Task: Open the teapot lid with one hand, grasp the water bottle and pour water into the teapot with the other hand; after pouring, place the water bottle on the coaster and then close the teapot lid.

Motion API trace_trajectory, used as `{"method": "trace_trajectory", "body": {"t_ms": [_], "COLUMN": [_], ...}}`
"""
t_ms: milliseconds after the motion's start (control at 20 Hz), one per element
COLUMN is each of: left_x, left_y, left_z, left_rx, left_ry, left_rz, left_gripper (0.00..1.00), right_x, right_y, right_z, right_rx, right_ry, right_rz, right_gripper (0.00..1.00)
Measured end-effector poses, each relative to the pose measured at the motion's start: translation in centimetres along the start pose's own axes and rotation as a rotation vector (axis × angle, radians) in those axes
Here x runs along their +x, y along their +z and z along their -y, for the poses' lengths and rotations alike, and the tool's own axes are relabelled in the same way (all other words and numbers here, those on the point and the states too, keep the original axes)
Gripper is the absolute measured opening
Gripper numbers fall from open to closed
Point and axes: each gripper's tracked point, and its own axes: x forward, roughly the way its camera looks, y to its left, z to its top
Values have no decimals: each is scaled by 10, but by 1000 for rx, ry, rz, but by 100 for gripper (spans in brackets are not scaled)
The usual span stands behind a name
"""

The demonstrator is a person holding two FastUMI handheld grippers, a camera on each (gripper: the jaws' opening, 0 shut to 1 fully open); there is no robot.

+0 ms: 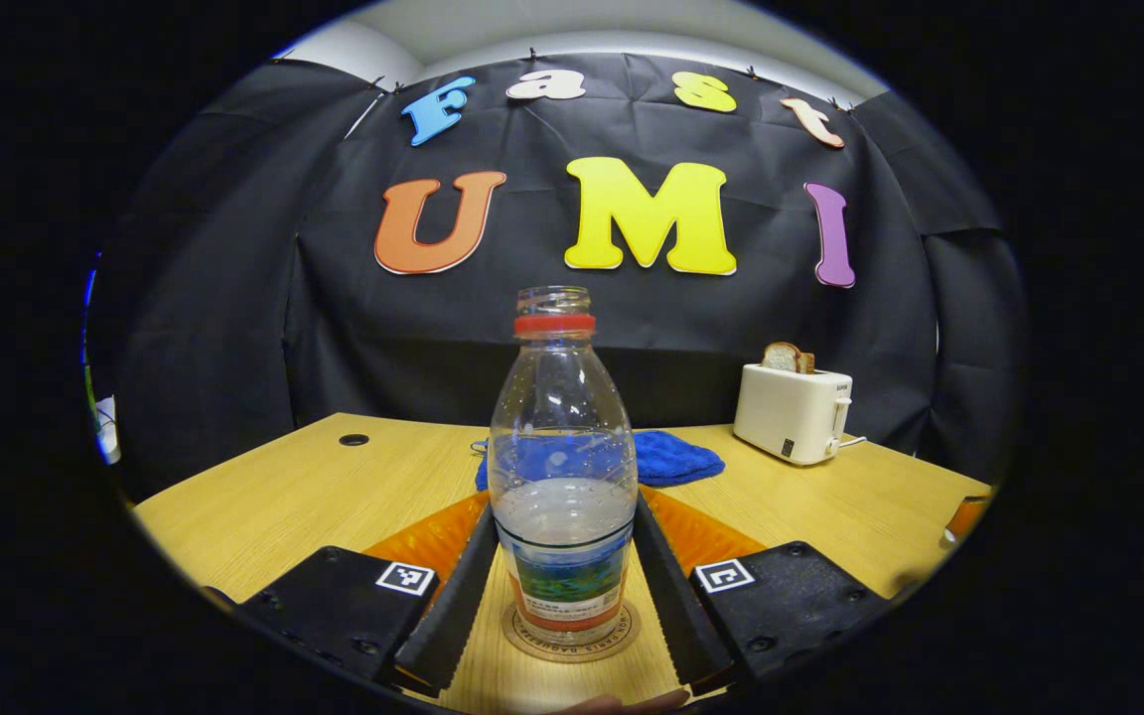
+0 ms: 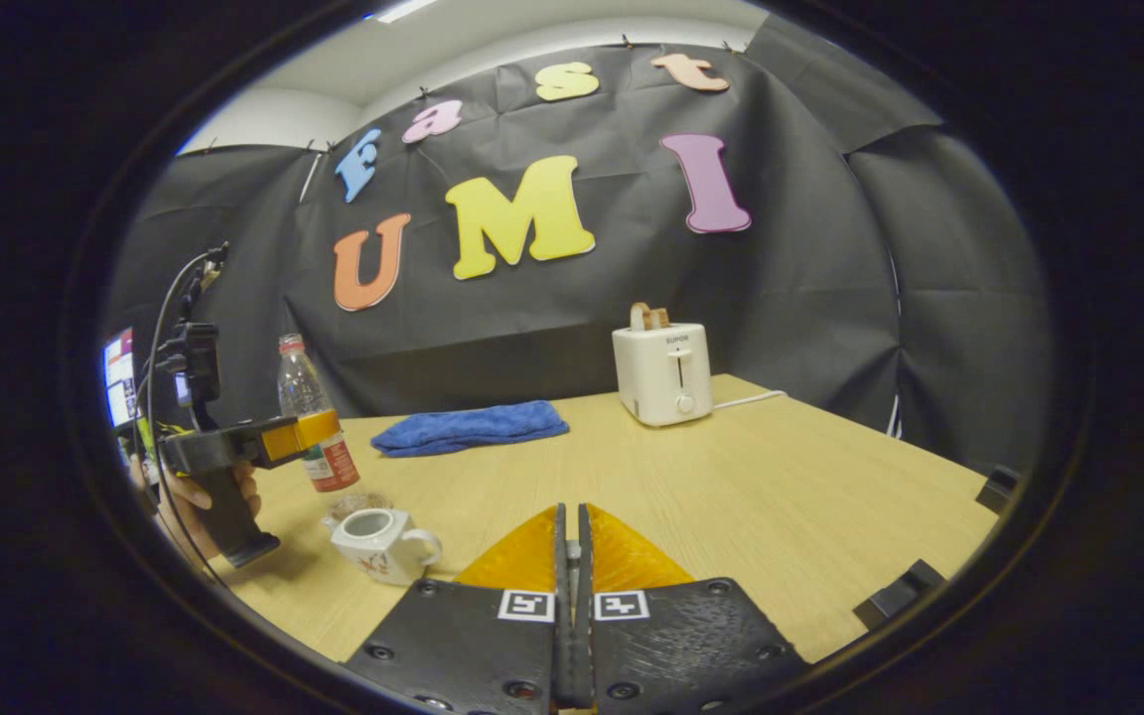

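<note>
Now the water bottle (image 1: pixel 562 477) stands upright on the round coaster (image 1: pixel 572 636), cap off, about half full, and the left gripper (image 1: pixel 562 596) has its jaws spread to either side of it. In the left gripper view the two fingers (image 1: pixel 453 596) flank the lower part of the bottle; whether they actually press on the plastic, I cannot tell from here. Over in the right gripper view that same gripper shows at the far left, a hand (image 2: pixel 185 497) wrapped around its grip, the bottle sitting between its tips.

Just in front of the bottle, the teapot (image 2: pixel 383 541) sits on the wooden surface (image 2: pixel 731 477) with its mouth open. A small clear object, possibly the lid, lies just behind it near the bottle's base, too small to make out.

The right gripper (image 2: pixel 572 556) has its jaws clenched together with nothing between them, hanging over the surface well apart from the teapot.

Farther back, a folded blue cloth (image 2: pixel 473 427) lies flat, and a white toaster (image 2: pixel 661 372) with a slice of bread (image 2: pixel 646 316) poking out stands near the black backdrop
</note>
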Motion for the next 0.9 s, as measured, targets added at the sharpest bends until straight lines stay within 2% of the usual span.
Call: {"method": "trace_trajectory", "body": {"t_ms": [250,450,700,900], "left_x": [2,1,0,-4], "left_y": [-7,-5,-6,-6], "left_z": [-3,2,3,0], "left_rx": [64,56,48,59], "left_ry": [10,-10,-20,-24], "left_rz": [1,-6,1,3], "left_gripper": [81,83,92,93], "right_x": [0,1,1,0], "right_y": [-1,-3,-5,-5], "right_z": [2,0,-1,-2], "right_rx": [1,0,-4,-5], "right_ry": [-4,-3,0,-1], "right_rz": [-4,-6,-9,-9], "right_gripper": [0,0,0,0]}}
